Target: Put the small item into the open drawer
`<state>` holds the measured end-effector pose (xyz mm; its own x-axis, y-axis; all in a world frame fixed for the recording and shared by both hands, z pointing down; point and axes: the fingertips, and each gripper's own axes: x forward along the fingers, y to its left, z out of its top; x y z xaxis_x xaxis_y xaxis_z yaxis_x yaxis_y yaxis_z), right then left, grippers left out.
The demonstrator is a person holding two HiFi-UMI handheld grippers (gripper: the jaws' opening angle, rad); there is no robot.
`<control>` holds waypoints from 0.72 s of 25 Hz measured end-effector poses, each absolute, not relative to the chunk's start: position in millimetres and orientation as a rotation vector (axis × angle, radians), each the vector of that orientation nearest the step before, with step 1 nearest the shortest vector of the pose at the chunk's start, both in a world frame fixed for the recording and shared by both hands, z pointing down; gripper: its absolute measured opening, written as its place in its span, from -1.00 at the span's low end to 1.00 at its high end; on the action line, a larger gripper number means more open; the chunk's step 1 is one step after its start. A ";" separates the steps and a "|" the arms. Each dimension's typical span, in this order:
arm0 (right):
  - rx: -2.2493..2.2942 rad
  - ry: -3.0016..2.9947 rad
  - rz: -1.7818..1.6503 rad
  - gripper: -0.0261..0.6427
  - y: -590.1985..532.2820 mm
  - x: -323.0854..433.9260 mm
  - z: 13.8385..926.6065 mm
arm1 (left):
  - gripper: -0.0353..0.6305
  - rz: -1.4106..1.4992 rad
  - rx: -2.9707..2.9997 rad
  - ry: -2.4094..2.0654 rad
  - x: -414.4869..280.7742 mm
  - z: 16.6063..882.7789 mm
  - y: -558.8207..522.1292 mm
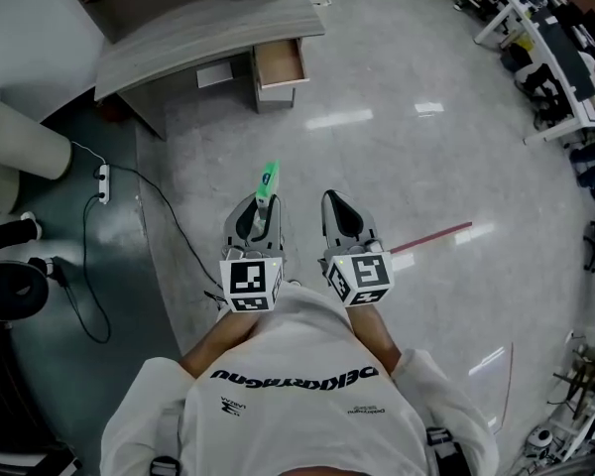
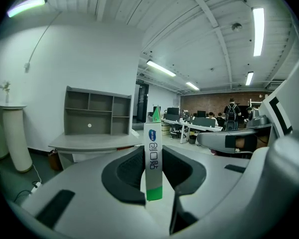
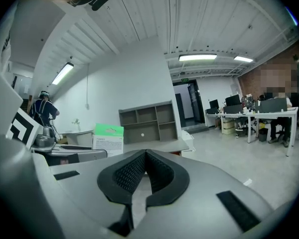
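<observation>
The person stands well apart from the desk [image 1: 208,30]. The left gripper [image 1: 261,212] is clamped on the small item [image 2: 153,159], a thin green and white box upright between its jaws, and the right gripper [image 3: 145,159] has its jaws together on nothing. I judge this to be the carrying step: next the box must cross the floor to the open drawer [image 1: 280,64] at the desk's end, come over its inside, and only then be let go.
</observation>
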<state>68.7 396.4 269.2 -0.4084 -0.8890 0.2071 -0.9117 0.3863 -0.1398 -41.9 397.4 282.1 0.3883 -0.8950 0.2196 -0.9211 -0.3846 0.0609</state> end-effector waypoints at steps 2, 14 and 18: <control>1.648 -2.528 0.345 -0.83 369.7 69.0 269.2 | -0.59 0.215 2.469 -1.633 -40.2 282.2 369.6; 1.682 -2.494 0.351 -0.83 193.5 54.5 257.2 | -0.59 0.231 2.493 -1.562 -49.9 276.9 190.4; 1.689 -2.474 0.356 -0.83 142.9 45.9 260.2 | -0.59 0.237 2.509 -1.536 -55.4 279.1 141.5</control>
<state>45.9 142.9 260.2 -0.3673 -0.9002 0.2339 -0.9297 0.3474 -0.1228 -55.4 141.5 279.1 0.4506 -0.8615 0.2339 -0.8919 -0.4454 0.0780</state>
